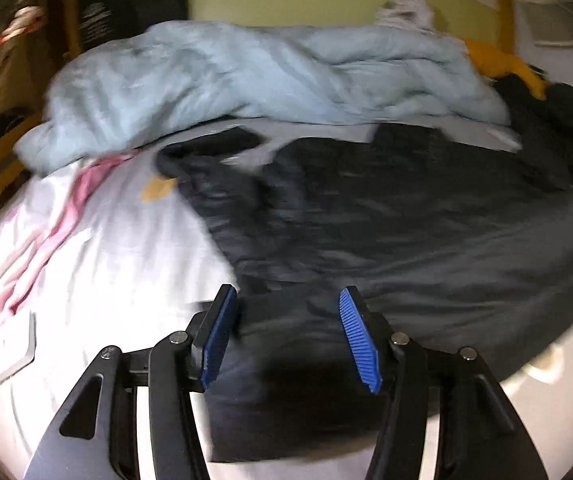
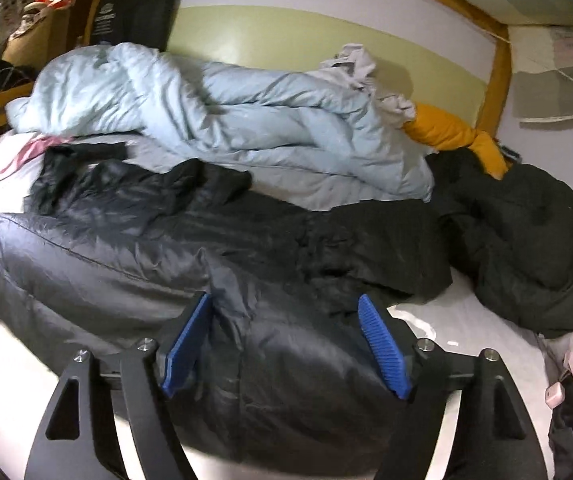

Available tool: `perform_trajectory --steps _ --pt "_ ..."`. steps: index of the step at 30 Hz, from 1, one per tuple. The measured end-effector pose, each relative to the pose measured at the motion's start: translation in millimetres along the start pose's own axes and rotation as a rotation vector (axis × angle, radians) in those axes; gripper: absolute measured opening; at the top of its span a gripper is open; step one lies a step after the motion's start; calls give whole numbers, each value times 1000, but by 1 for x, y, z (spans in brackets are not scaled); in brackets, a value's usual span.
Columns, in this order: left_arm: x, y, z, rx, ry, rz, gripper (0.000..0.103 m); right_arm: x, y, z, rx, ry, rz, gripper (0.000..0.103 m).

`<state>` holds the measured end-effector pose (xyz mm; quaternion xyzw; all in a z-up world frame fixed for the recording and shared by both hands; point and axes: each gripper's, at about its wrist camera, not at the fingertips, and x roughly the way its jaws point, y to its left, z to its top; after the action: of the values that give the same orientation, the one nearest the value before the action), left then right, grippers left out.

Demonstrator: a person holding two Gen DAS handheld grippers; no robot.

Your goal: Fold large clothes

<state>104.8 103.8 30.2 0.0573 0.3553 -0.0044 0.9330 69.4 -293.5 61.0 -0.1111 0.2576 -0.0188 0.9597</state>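
A large dark puffer jacket lies spread across the white bed sheet. In the right wrist view the same jacket looks shiny and quilted and fills the middle. My left gripper hovers over the jacket's near left edge, its blue pads well apart with nothing pressed between them. My right gripper hangs over the jacket's near part, open wide, with fabric below the pads but not pinched. The left wrist view is blurred.
A crumpled light blue duvet is heaped along the far side by the wall. An orange cloth and another black garment lie at the right. A pink-striped cloth lies at the left. A wooden bed frame borders the bed.
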Motion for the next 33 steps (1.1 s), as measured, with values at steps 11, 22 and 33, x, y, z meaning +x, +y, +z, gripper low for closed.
perform_trajectory --steps 11,22,33 --pt "-17 37 -10 -166 -62 -176 83 -15 -60 -21 220 4 63 87" --pt "31 39 -12 -227 40 -293 13 30 -87 -46 409 230 199 87" --pt "-27 13 -2 -57 -291 -144 10 63 -70 -56 362 349 177 28"
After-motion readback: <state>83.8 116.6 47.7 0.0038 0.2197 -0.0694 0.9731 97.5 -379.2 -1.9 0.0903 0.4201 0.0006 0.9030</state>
